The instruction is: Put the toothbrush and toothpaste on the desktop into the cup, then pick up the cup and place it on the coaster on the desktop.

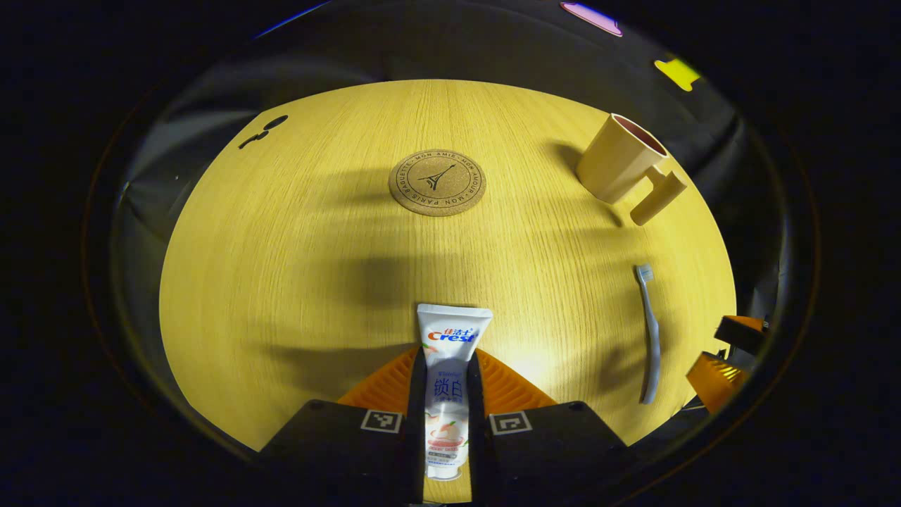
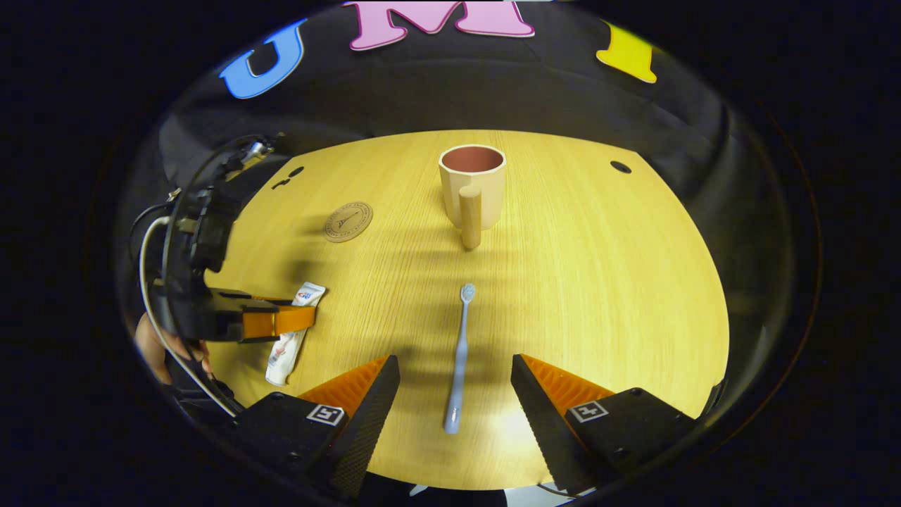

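Note:
A white toothpaste tube [image 1: 454,327] lies flat on the wooden desktop [image 1: 281,282], and my left gripper [image 1: 447,352] is shut on its middle, one finger against each side. In the right gripper view the same tube [image 2: 290,345] sticks out under the left gripper [image 2: 281,320]. A pale blue toothbrush [image 2: 461,338] lies on the desktop, head pointing away, between the spread fingers of my open right gripper [image 2: 455,359], untouched. The beige cup [image 2: 473,184] stands upright beyond it, handle toward me. The round cork coaster [image 1: 437,182] sits bare at mid-table.
The cup [image 1: 619,158] and toothbrush [image 1: 649,331] lie to the right in the left gripper view, with the right gripper [image 1: 728,352] at the table's edge. A dark cable hole [image 2: 620,167] marks the far right corner. A hand [image 2: 151,345] holds the left gripper.

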The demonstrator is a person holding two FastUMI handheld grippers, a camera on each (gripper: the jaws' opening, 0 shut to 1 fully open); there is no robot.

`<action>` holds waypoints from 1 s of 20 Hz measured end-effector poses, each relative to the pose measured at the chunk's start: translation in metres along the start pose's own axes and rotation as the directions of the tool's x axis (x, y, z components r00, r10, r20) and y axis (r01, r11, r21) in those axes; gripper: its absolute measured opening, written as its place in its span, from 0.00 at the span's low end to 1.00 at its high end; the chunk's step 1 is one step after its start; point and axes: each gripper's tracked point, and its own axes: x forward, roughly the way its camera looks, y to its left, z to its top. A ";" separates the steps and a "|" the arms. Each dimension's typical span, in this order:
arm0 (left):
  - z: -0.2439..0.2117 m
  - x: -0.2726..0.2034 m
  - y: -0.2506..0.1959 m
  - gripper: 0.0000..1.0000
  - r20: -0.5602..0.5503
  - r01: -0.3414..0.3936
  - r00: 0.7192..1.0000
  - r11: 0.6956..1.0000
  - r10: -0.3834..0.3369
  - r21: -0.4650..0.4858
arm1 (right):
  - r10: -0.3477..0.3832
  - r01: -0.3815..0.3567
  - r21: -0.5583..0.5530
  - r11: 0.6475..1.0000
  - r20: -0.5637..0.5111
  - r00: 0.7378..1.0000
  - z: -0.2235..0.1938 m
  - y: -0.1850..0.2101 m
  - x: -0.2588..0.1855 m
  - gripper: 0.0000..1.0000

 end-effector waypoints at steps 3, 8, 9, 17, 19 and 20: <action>-0.001 -0.001 0.000 0.31 0.001 0.017 1.000 1.000 -0.017 0.014 | -0.028 0.032 0.040 0.999 -0.088 0.996 -0.009 0.002 0.022 0.98; -0.002 0.000 0.000 0.31 0.017 0.024 1.000 0.999 -0.025 0.026 | -0.079 0.080 -0.002 0.997 -0.131 0.988 -0.013 -0.011 0.040 0.96; -0.002 0.000 0.001 0.31 0.016 0.022 1.000 0.999 -0.022 0.028 | -0.082 0.082 -0.003 0.997 -0.142 0.987 -0.014 -0.013 0.042 0.96; -0.003 0.002 0.000 0.31 0.013 -0.046 0.999 0.997 0.045 0.064 | -0.010 0.017 0.033 0.999 -0.198 0.980 -0.016 -0.004 0.061 0.59; -0.002 0.003 -0.001 0.31 0.015 -0.051 0.999 0.997 0.050 0.058 | 0.000 0.005 0.023 1.000 -0.197 0.980 -0.016 -0.004 0.065 0.52; -0.002 0.002 -0.001 0.31 0.011 -0.052 0.999 0.997 0.052 0.051 | -0.012 0.015 0.014 1.000 -0.202 0.979 -0.016 -0.007 0.062 0.51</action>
